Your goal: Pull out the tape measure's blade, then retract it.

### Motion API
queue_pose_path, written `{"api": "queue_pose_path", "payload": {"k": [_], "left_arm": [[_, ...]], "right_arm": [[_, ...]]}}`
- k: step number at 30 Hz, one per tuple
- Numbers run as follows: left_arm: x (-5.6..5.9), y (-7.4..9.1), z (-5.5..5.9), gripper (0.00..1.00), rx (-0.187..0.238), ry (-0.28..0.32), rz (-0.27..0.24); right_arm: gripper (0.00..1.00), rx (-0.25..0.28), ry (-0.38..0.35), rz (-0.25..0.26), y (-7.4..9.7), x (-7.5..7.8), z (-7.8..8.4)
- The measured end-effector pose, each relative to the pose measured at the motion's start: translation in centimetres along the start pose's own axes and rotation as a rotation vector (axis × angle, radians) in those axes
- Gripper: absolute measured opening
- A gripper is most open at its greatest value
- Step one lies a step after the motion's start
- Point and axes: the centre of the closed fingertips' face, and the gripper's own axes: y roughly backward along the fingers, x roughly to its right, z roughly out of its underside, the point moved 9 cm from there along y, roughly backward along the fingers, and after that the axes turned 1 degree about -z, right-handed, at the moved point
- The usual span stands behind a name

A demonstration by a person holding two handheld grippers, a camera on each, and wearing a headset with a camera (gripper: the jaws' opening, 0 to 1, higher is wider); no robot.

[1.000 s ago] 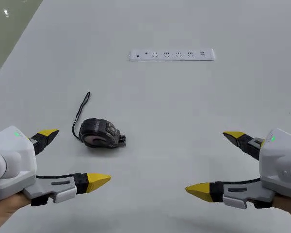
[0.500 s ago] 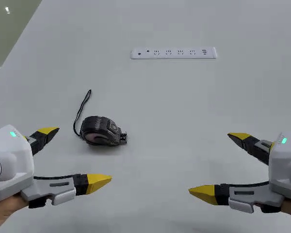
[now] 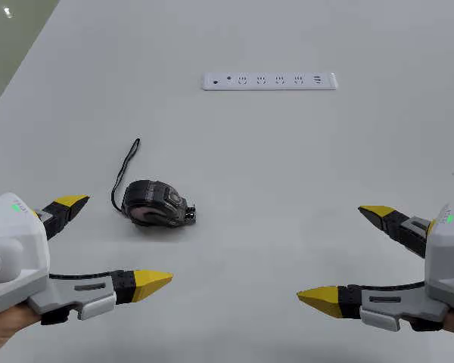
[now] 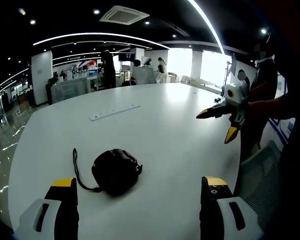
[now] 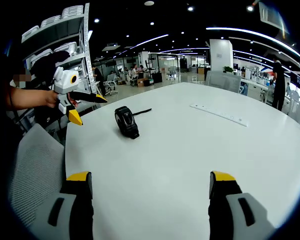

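Wide-spread and empty, the left hand-held gripper (image 3: 113, 240) sits low at the near left of the bench (image 3: 287, 166), held in a hand, its two yellow-tipped jaws far apart and closed on nothing. The right hand-held gripper (image 3: 337, 253) mirrors it at the near right, with its jaws just as far apart and nothing between them. Both point inward toward the middle of the bench and are well apart from each other. The tape measure (image 3: 157, 204) — a dark, rounded case — rests on the white bench top just beyond the left hand-held gripper, not touching it, and far from the right one. Its thin black strap (image 3: 125, 170) trails from the case toward the far side in a loose line on the surface. In the left gripper view the case lies ahead between the two jaw tips, with the right hand-held gripper raised off to the right. In the right gripper view the tape measure lies farther off, ahead and to the left, near the left hand-held gripper. A white power strip (image 3: 270, 81) lies flat at the far side of the bench — well apart from the rest.
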Motion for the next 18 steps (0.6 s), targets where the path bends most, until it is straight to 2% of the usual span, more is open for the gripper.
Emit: {"api": "queue_pose_path", "payload": {"k": [18], "left_arm": [[-0.2,0.06,0.31,1.0,0.005,0.011,-0.007]], "right_arm": [[1.0,0.013,-0.001,-0.01,-0.28,0.2,-0.6]]}}
